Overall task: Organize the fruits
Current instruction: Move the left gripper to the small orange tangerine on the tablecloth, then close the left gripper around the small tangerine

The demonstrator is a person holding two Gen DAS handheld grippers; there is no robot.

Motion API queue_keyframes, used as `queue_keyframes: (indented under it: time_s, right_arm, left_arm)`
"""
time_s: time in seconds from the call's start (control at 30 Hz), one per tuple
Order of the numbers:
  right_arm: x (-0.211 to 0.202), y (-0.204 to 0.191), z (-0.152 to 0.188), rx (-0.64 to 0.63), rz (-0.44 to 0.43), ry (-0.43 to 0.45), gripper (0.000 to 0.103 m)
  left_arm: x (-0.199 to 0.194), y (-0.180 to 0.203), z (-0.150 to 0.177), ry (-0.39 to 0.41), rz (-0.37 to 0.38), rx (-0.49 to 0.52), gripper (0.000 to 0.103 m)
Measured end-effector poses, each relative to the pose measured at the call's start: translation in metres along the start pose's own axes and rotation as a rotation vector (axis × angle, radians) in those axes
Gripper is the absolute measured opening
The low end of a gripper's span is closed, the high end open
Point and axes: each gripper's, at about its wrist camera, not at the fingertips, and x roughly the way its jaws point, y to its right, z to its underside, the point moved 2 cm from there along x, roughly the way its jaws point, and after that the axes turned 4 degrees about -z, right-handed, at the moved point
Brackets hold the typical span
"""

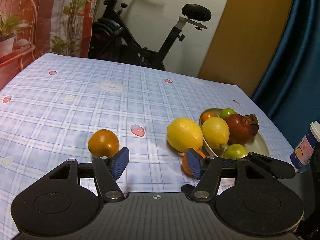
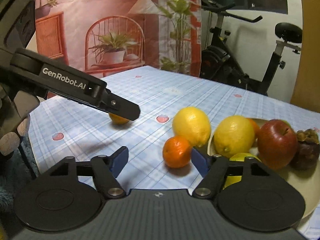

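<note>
- left wrist view: the left gripper (image 1: 158,163) stood open and empty over the checked tablecloth (image 1: 80,100); an orange (image 1: 103,143) lay just beyond its left pad, a lemon (image 1: 184,134) beside the fruit bowl (image 1: 260,144).
- right wrist view: the right gripper (image 2: 160,160) was open, gripping nothing; a mandarin (image 2: 177,151) sat near its right pad, below the lemon (image 2: 191,126).

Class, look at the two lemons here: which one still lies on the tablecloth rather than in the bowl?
The left lemon: it rests on the checked tablecloth outside the bowl's rim, beside a small orange. The other lemon sits inside the bowl.
</note>
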Motion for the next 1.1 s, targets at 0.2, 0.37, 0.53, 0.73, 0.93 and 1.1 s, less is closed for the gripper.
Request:
queue_keyframes:
  time_s: [0.2,0.37,0.53,0.73,0.93,1.1]
  right_arm:
    - [0.002,0.008,-0.002,0.052,0.024,0.006,0.065]
    - [0.008,0.011,-0.006,0.059,0.024,-0.008,0.064]
    - [0.008,0.009,-0.005,0.045,-0.039,-0.012,0.063]
    - [0.01,0.011,-0.003,0.064,-0.075,-0.024,0.062]
    - [0.012,0.01,-0.004,0.058,-0.093,-0.032,0.058]
    - [0.013,0.004,-0.002,0.029,-0.119,-0.044,0.054]
  left_arm:
    - [0.005,-0.002,0.001,-0.014,-0.011,-0.005,0.064]
    - [0.007,0.001,-0.001,-0.025,-0.01,-0.002,0.06]
    - [0.009,0.004,0.0,-0.038,-0.012,0.008,0.06]
    - [0.017,0.007,0.001,-0.071,0.014,0.016,0.06]
    - [0.031,0.006,0.003,-0.139,0.058,-0.036,0.046]
    - [0.034,0.007,0.008,-0.168,0.084,-0.037,0.044]
